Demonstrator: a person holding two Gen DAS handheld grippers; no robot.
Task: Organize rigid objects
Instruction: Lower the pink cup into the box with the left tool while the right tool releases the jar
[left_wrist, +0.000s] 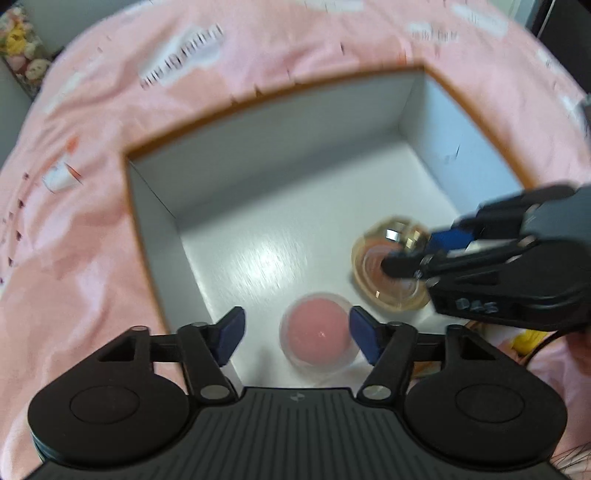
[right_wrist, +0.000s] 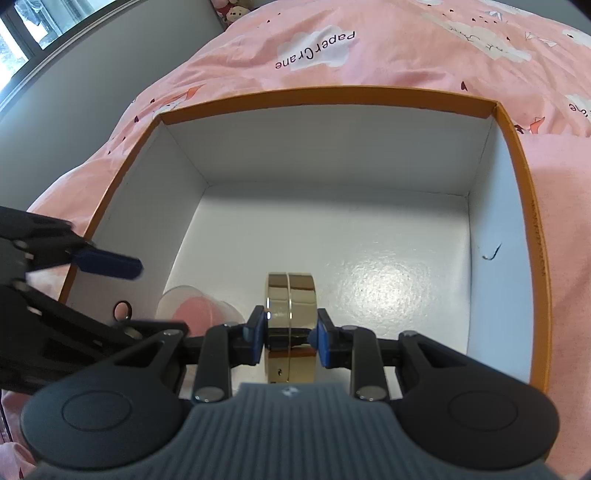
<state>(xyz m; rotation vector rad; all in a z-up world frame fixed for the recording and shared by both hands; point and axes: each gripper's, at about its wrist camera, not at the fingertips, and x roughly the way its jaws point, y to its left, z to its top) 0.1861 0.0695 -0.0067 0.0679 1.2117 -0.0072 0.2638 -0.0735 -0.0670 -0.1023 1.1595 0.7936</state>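
Right wrist view: two round things in one orange-rimmed white cardboard box (right_wrist: 511, 155) on a pink bed.
Right gripper (right_wrist: 290, 334) clamps a shiny gold bottle (right_wrist: 291, 299) near the glossy box floor; left gripper (left_wrist: 297, 332) gapes around one clear pink-filled jar (left_wrist: 317, 332), pads not pressing it.

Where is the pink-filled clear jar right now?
The jar sits on the box floor between the open left gripper fingers, beside the gold bottle.
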